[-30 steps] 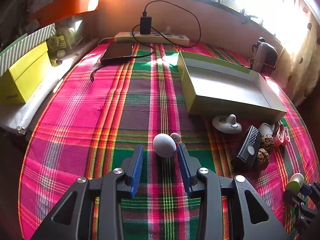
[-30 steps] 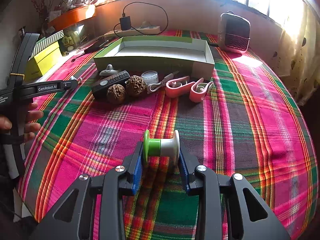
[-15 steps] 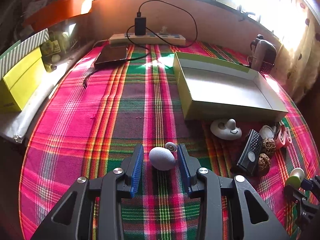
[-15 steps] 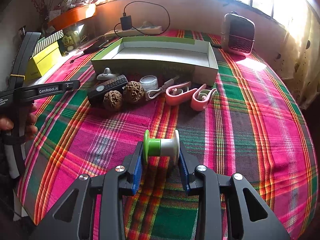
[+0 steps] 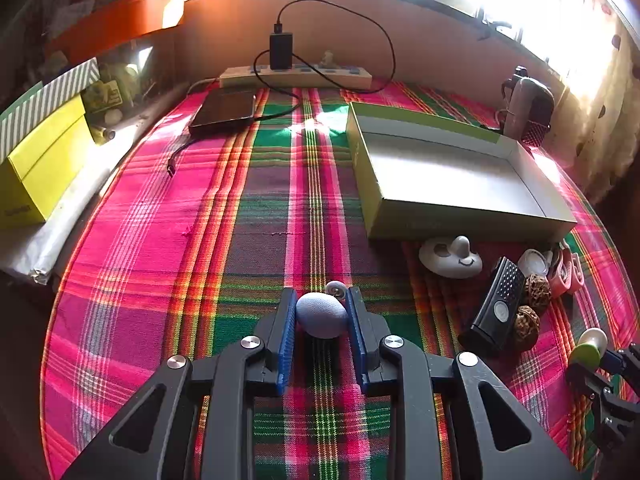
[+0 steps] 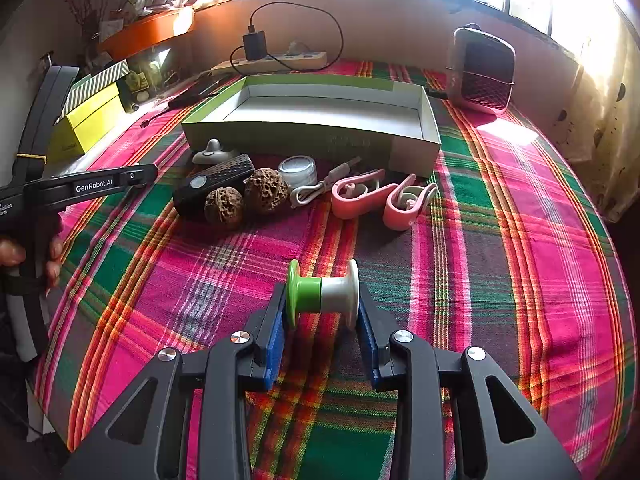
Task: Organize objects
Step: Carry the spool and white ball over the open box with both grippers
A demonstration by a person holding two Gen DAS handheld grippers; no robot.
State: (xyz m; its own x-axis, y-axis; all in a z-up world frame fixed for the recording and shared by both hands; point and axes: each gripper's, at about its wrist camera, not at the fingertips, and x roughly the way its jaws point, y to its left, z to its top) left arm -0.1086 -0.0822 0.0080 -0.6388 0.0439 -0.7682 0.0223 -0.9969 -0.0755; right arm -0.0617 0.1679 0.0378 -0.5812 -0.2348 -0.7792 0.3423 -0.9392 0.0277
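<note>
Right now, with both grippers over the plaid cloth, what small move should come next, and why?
Probably lift the left gripper and carry the grey egg toward the open box. Its jaws have just closed, pads pressing both sides of the egg, and the box looks empty. The right gripper already holds the spool.

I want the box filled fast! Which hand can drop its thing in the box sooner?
Probably the right. The right gripper grips the spool, with the box straight ahead. The left gripper has only just closed on the egg, and its box lies off to one side.
</note>
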